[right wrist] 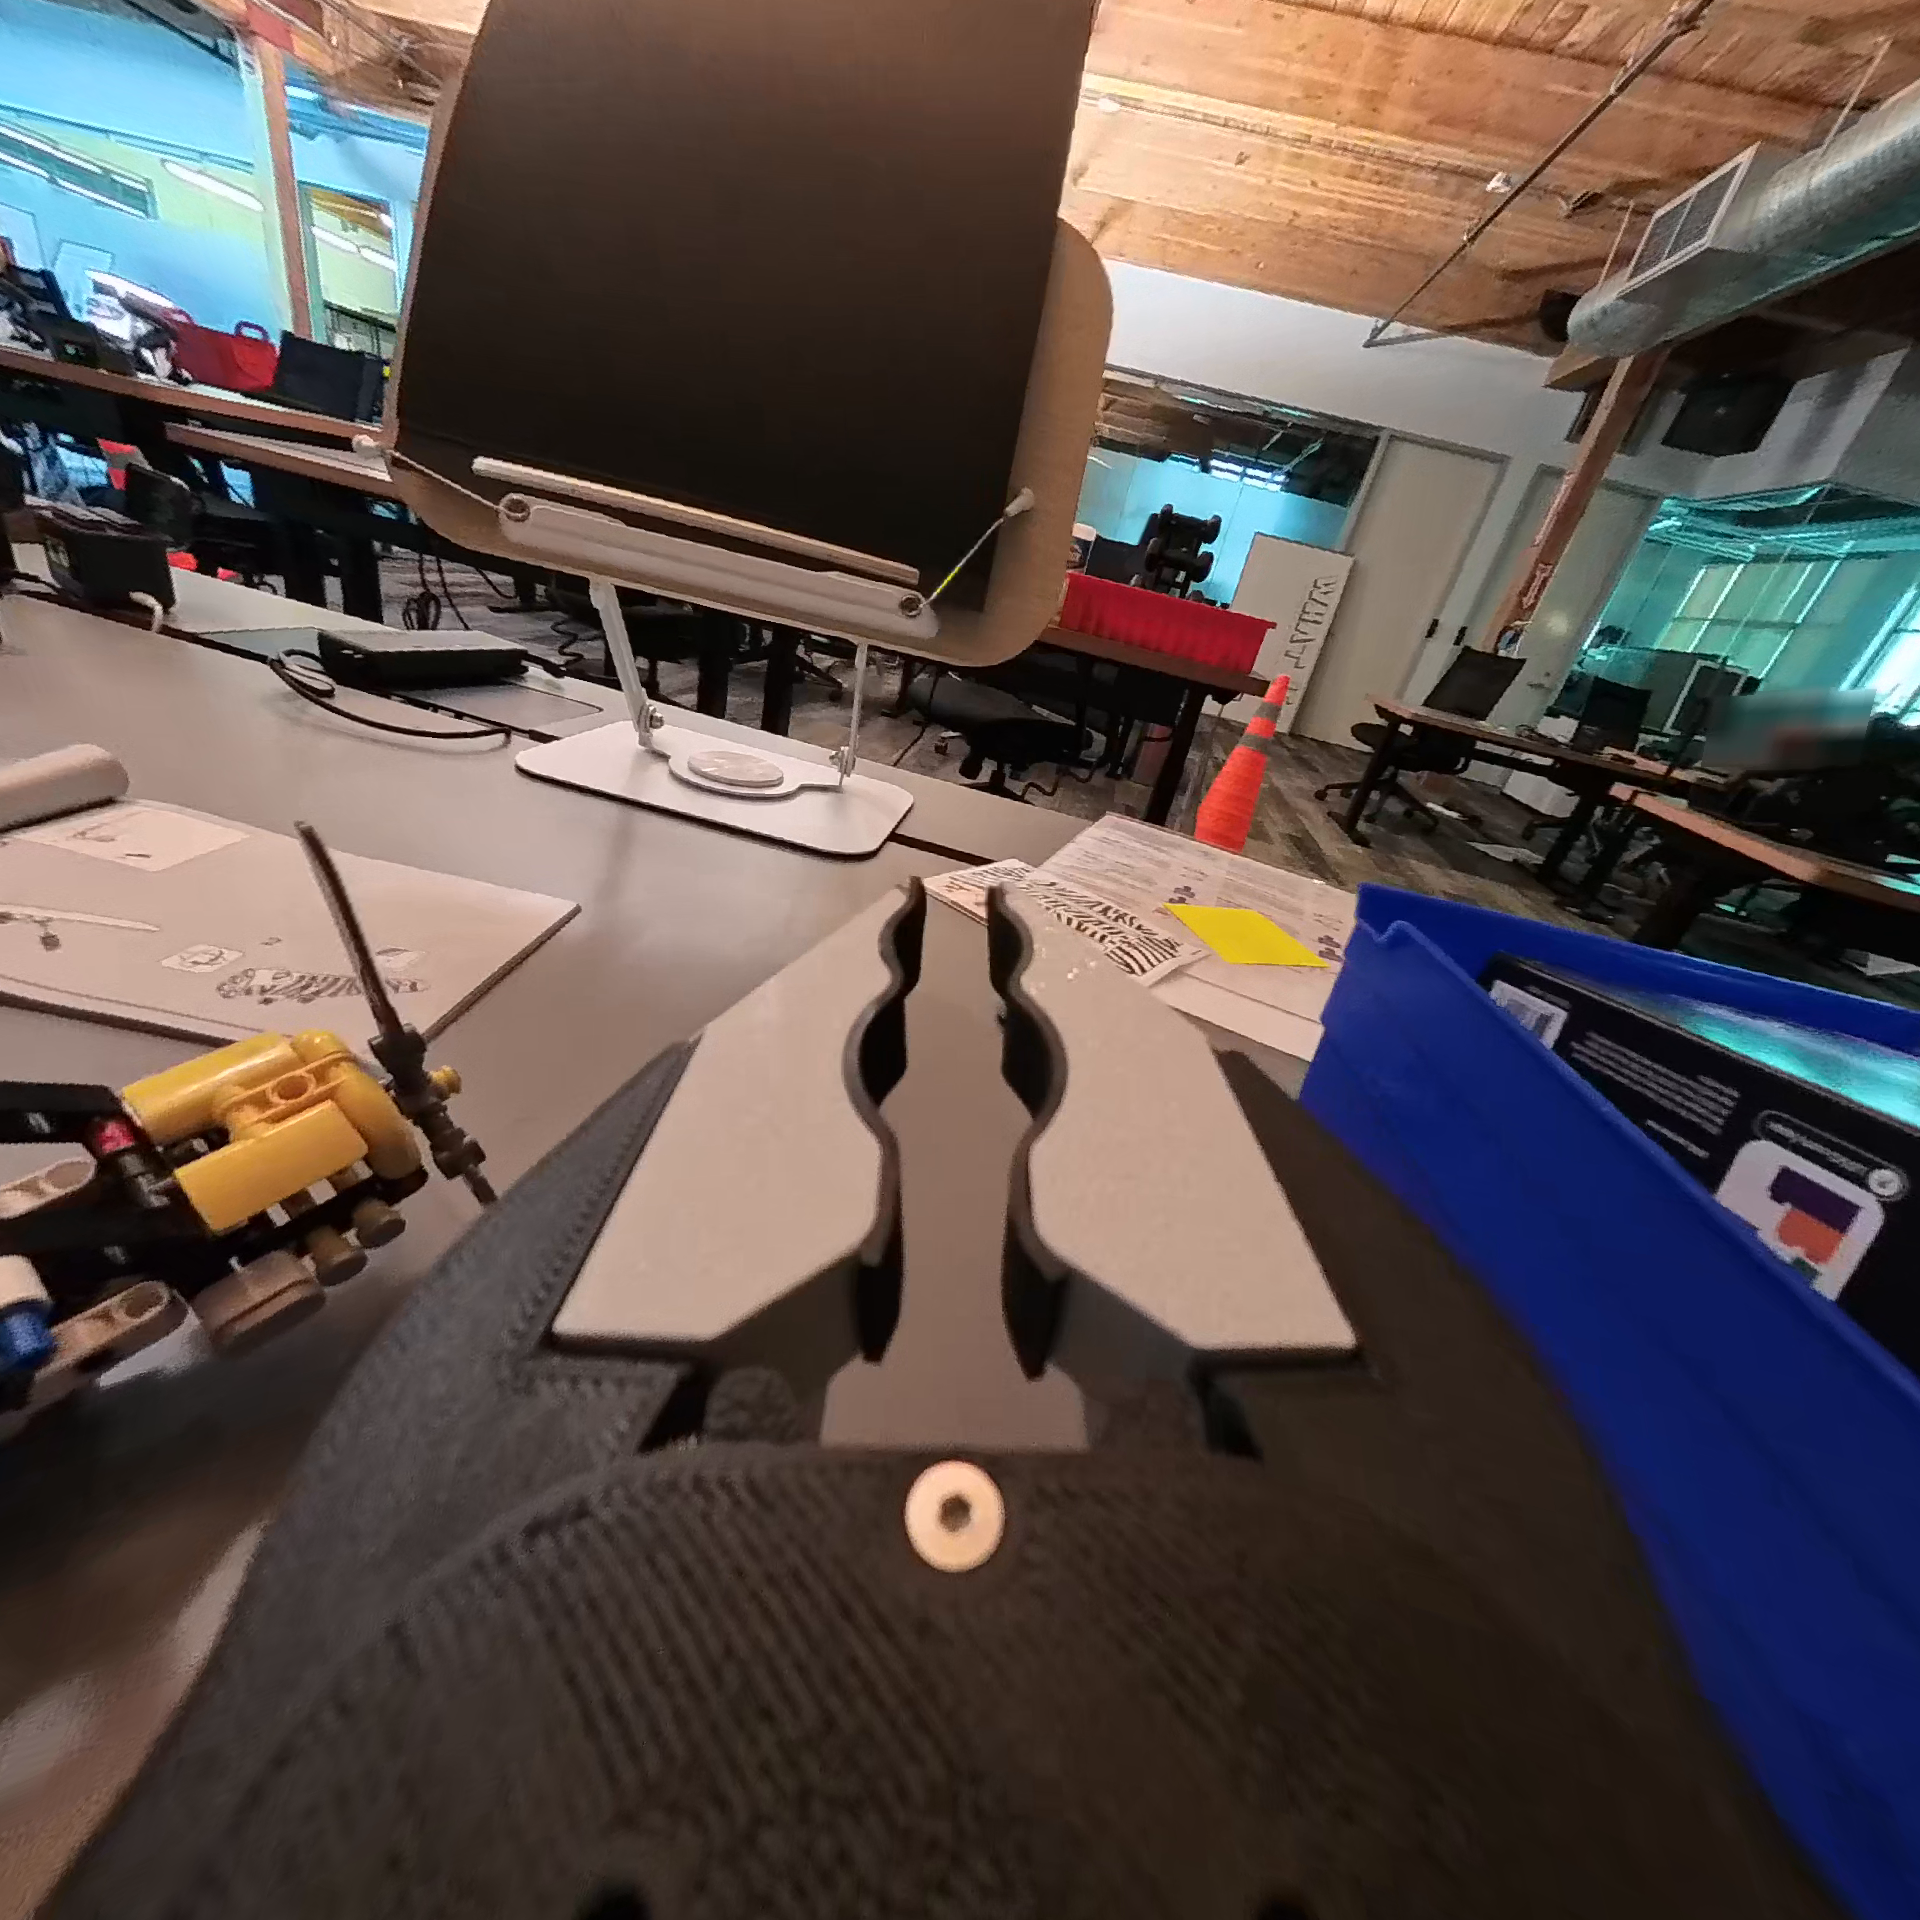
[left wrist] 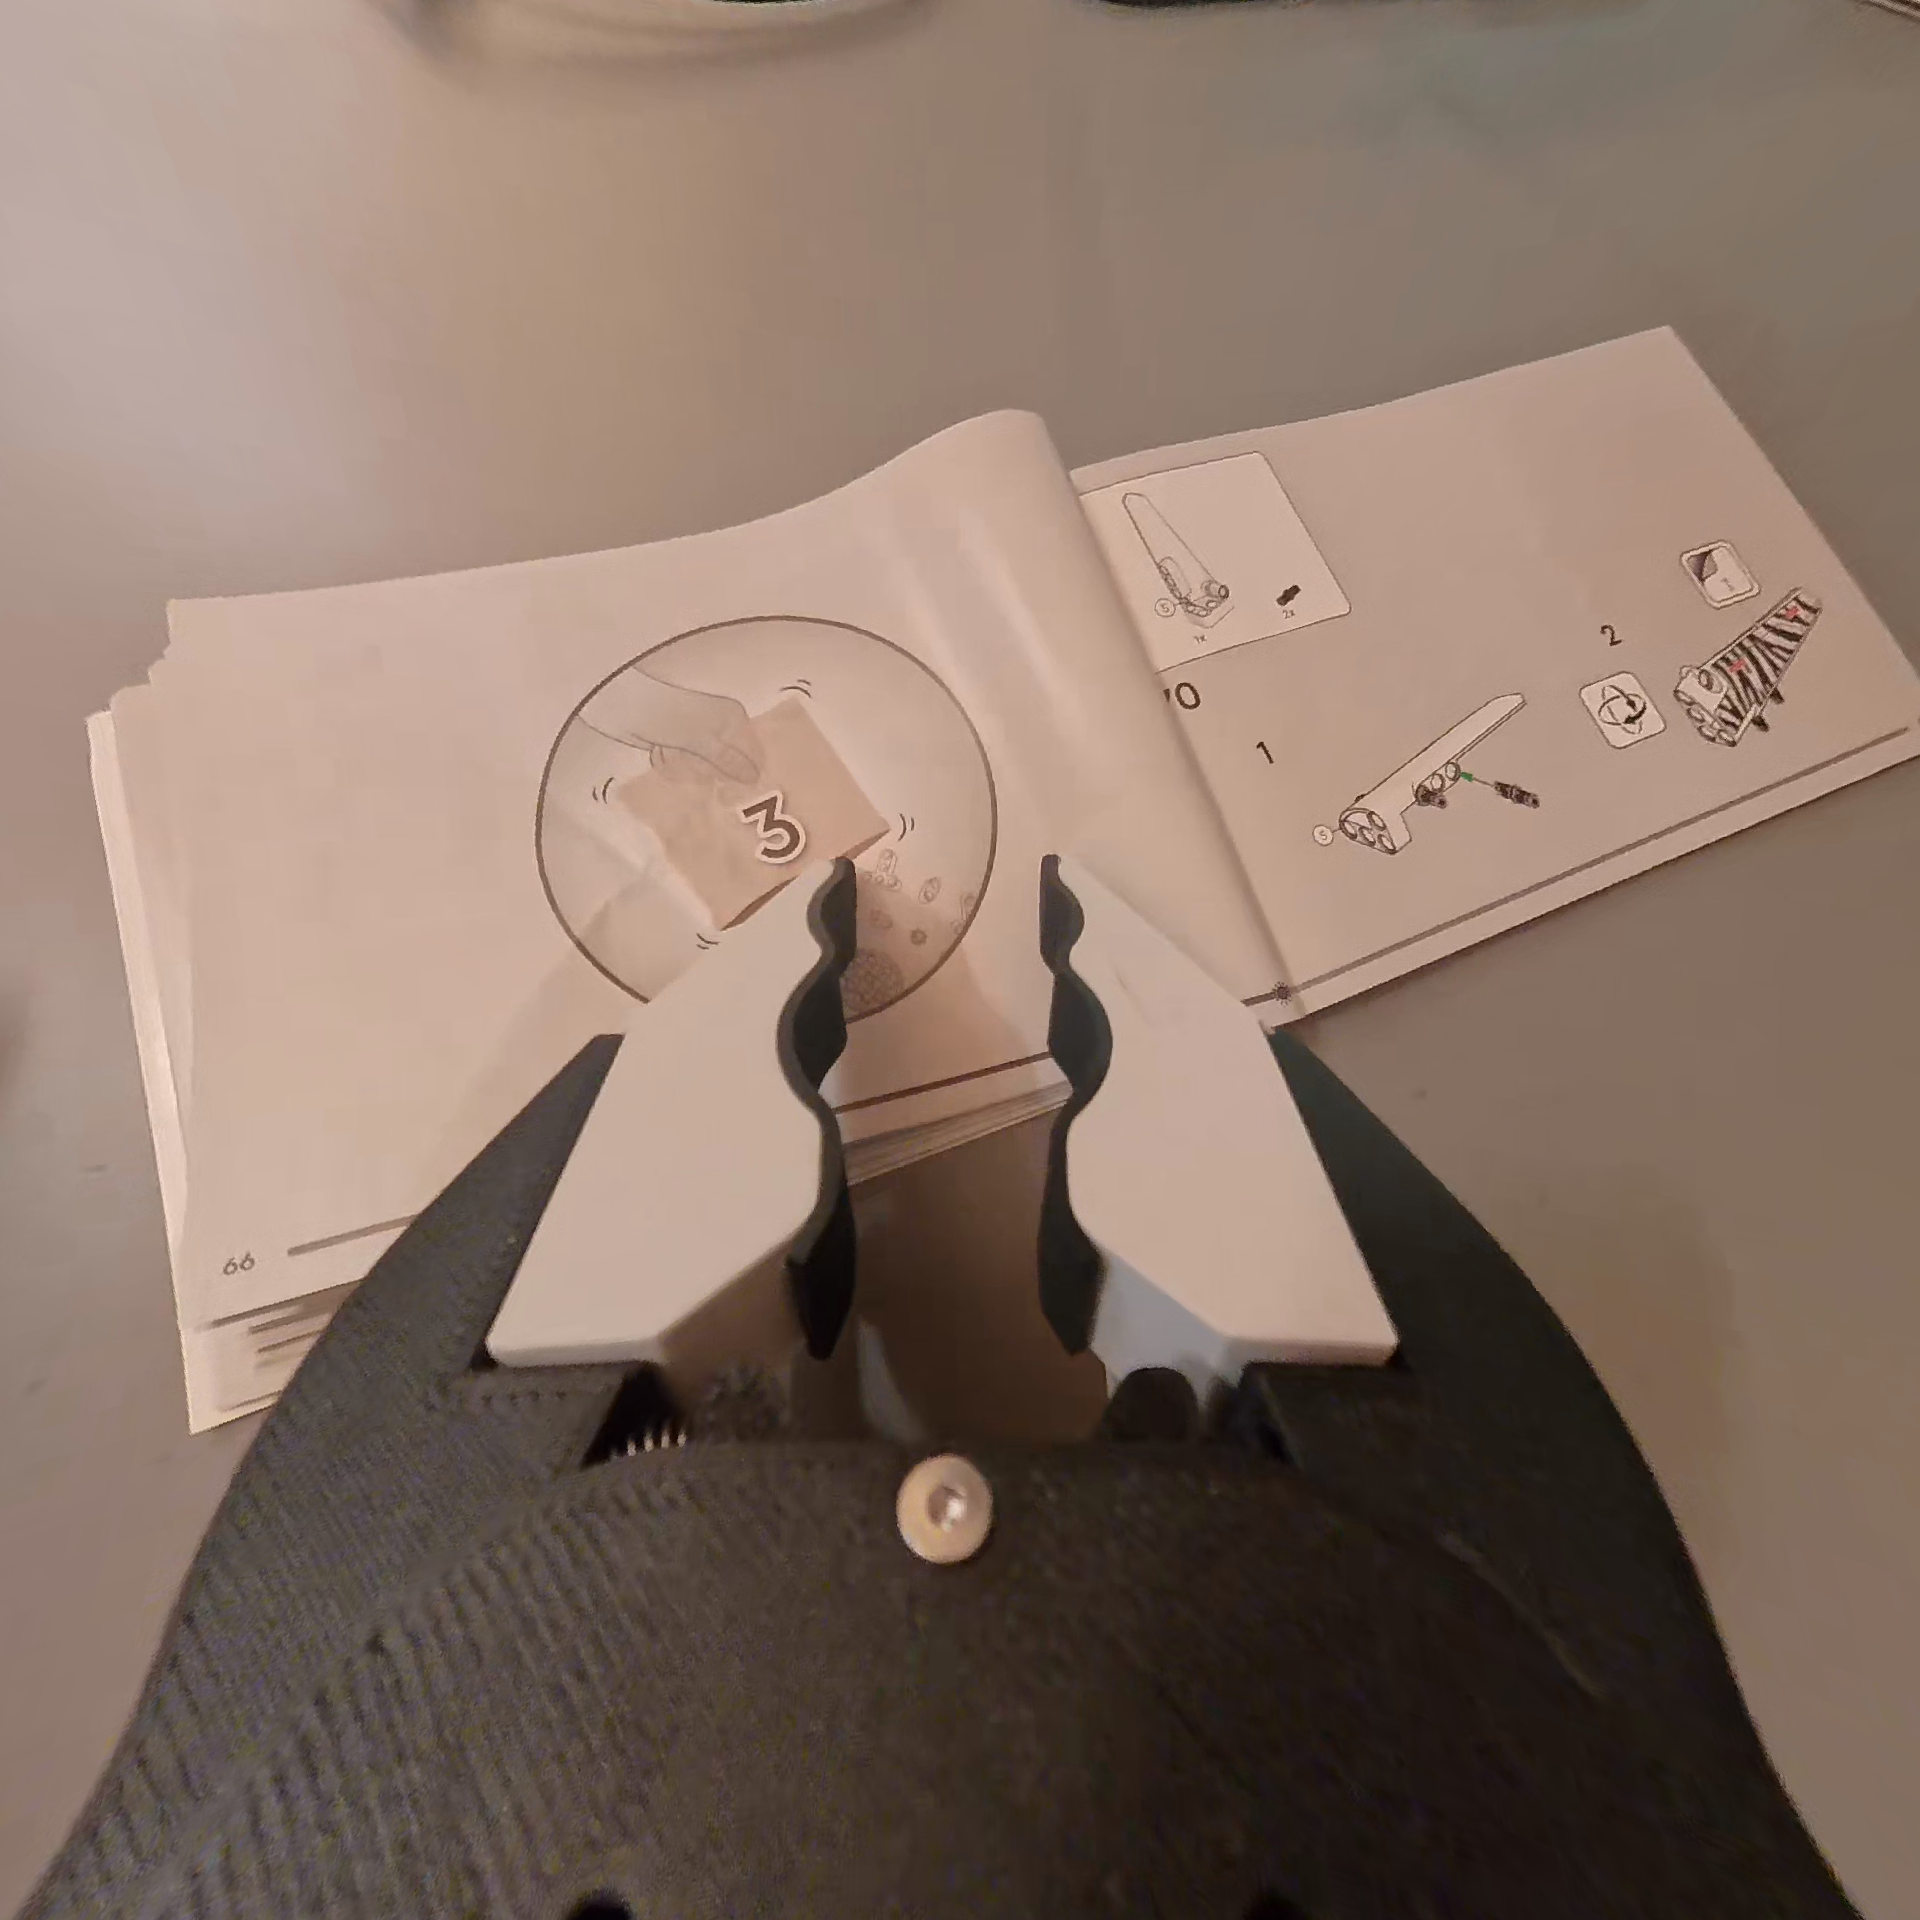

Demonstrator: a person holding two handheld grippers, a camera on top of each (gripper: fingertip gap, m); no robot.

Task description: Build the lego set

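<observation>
Instruction booklet (left wrist: 935,748) lies open and flat on the grey table (left wrist: 520,312), spine running away from the camera in the left wrist view, left page bowed up near the spine. Left page carries a circular drawing of a bag being emptied; right page carries line drawings of a long part, a pin and a zebra-striped piece. Same booklet (right wrist: 260,935) shows at a low angle in the right wrist view

Partly built lego model (right wrist: 208,1174) rests on the table just in front of the booklet: yellow rounded blocks on a black frame, grey and tan pins, a blue piece at the near end, a thin black rod (right wrist: 358,966) sticking up, tilted

Zebra-striped sticker sheet (right wrist: 1091,925) lies flat farther off, on papers
</observation>
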